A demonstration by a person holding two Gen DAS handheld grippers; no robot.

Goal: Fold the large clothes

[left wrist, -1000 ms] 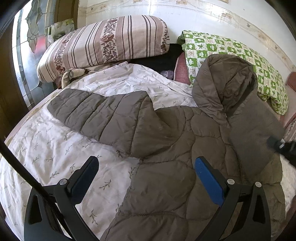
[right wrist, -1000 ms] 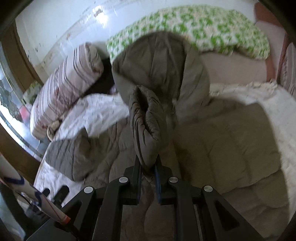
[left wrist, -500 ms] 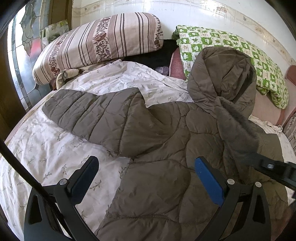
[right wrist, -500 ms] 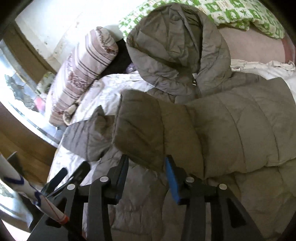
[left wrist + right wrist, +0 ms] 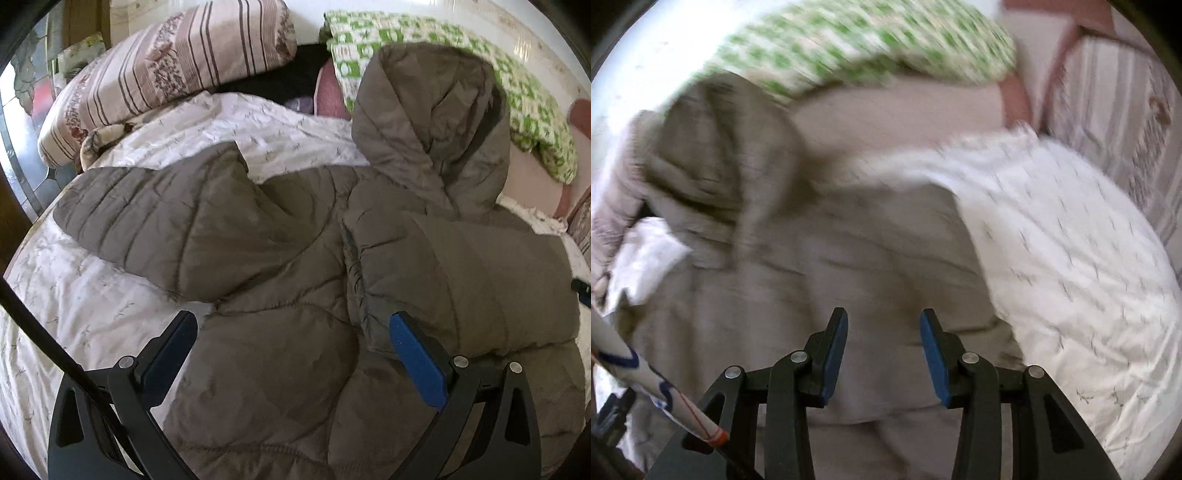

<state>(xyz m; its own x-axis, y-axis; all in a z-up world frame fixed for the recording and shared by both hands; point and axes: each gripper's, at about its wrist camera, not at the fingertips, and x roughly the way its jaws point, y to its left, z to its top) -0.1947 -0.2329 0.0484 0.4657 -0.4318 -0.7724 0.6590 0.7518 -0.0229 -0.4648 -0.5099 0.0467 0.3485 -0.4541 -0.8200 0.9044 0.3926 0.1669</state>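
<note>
- My left gripper [image 5: 291, 354] hung over the brown quilted jacket [image 5: 295, 295], jaws wide apart with nothing gripped between its 2 blue pads [image 5: 415, 363].
- The jacket lay spread on the white leaf-print quilt [image 5: 74, 302].
- 1 sleeve [image 5: 155, 218] stretched out to the left; the other sleeve [image 5: 461, 277] lay folded across the body.
- The hood [image 5: 436, 122] rested against a green-and-white blanket [image 5: 532, 110].
- A striped pillow [image 5: 166, 70] sat at the far left.

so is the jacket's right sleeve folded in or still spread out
Folded in: that sleeve lies across the jacket body. The other sleeve is spread on the bed.
</note>
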